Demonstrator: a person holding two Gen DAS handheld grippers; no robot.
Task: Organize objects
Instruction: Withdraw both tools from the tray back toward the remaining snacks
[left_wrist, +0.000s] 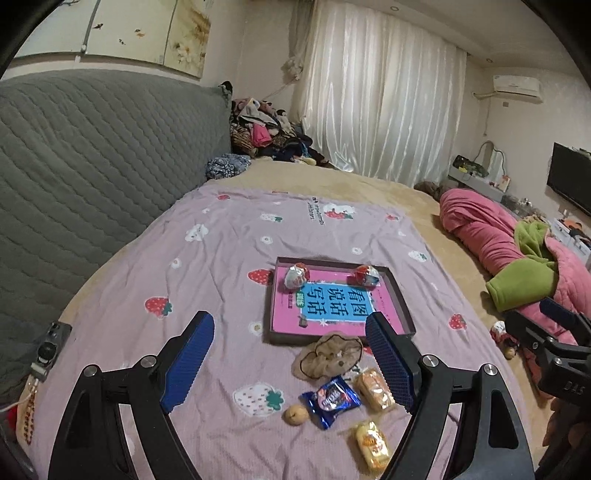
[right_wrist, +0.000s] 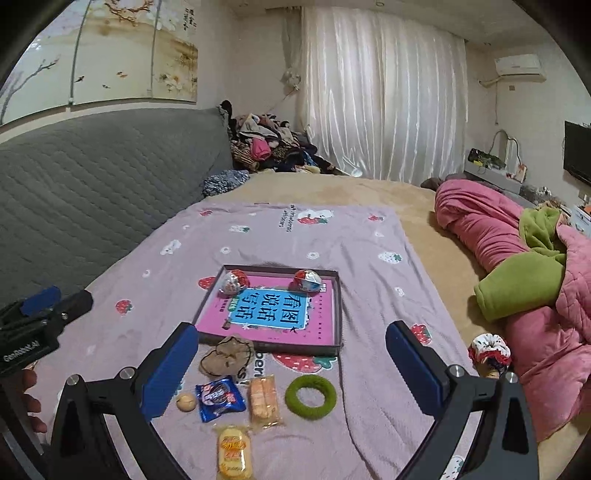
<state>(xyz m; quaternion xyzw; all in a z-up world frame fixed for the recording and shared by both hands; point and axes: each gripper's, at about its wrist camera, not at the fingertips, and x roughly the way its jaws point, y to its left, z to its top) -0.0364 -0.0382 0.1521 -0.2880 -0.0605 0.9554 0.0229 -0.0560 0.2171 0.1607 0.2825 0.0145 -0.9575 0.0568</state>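
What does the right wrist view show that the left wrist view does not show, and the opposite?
Only the right wrist view shows the green ring on the blanket, and the red and white scrunchie clearly, beside the pink quilt.

Only the left wrist view shows the small speaker-like device at the grey sofa back.

Both show the tray holding the pink book and two foil eggs, the brown scrunchie, the blue snack packet, two yellow cake packets, a small round fruit, and both grippers open and empty.

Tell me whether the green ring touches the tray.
Apart. The right wrist view shows bare blanket between the green ring and the near wall of the tray.
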